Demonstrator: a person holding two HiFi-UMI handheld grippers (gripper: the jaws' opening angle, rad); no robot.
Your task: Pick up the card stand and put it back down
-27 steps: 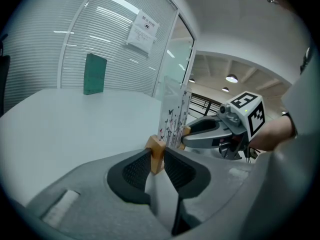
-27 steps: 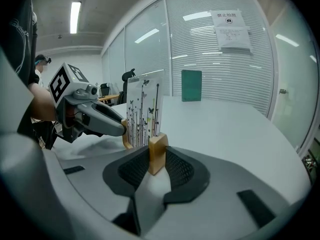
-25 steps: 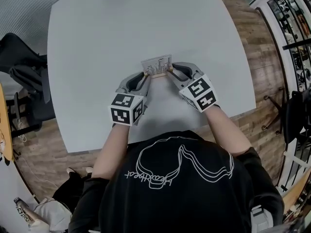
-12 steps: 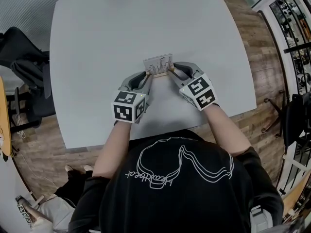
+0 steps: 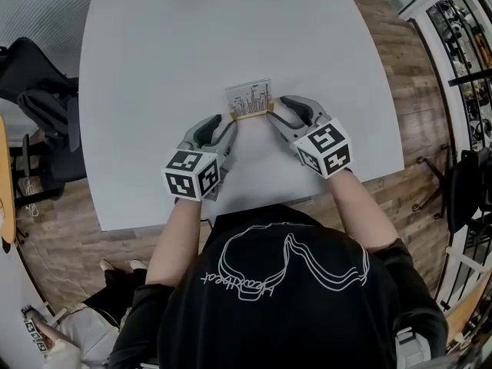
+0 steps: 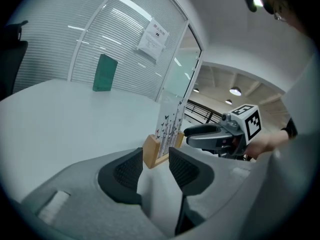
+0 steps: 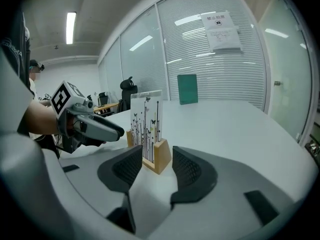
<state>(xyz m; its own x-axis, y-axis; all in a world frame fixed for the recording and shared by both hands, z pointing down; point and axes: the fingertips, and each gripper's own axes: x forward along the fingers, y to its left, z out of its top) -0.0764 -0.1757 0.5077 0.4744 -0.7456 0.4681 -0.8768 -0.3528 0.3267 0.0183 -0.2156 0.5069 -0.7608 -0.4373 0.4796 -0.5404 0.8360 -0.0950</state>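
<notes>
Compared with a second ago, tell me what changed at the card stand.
The left gripper and right gripper have just opened their jaws and let go of the card stand. Its wooden ends now sit loose between them. It stays upright at the same spot on the table.

The card stand point(image 5: 250, 102) has a smooth, pale wooden base point(image 7: 161, 159) holding a glossy printed card point(image 7: 145, 116). The desk point(image 5: 154, 91) is matt white, and the floor point(image 5: 400, 75) is wood-grained planks.

Head view: overhead, steeply down on bench point(image 5: 154, 91); both gripper views: low, close, facing inward from opposite ends of the card stand point(image 5: 249, 101) (all three share it).
</notes>
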